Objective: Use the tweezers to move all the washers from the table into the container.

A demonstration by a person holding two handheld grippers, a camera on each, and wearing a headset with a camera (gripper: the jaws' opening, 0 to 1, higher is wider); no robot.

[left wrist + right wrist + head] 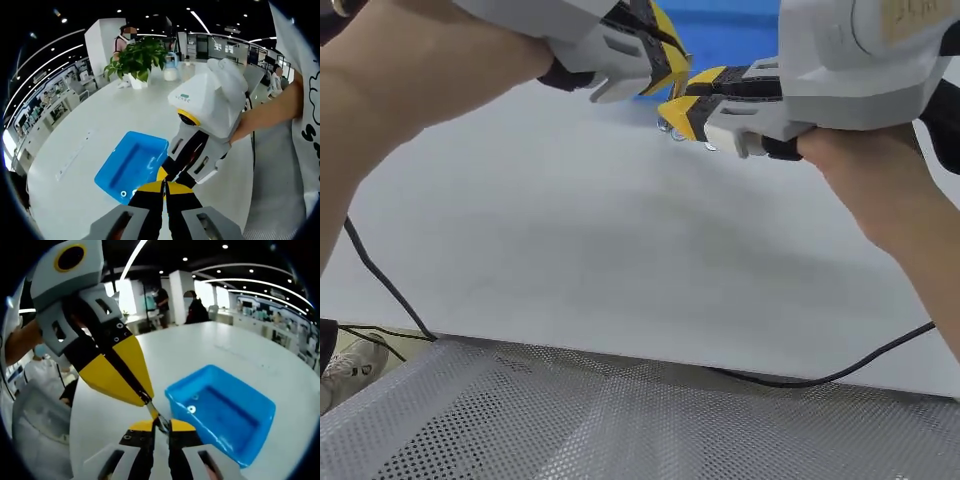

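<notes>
L tongs [164, 186] shut on tweezers [156, 412] | R tongs [162, 427] pinch their tip end, prob. to squeeze arms | 2 washers [191, 409] in blue container [220, 371], just beyond tips, well off table [620, 260] near edge

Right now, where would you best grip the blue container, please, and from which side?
The blue container is probably best taken by its near wall, from above: it is an open tray with thin raised walls, so one jaw drops inside, one outside.
</notes>
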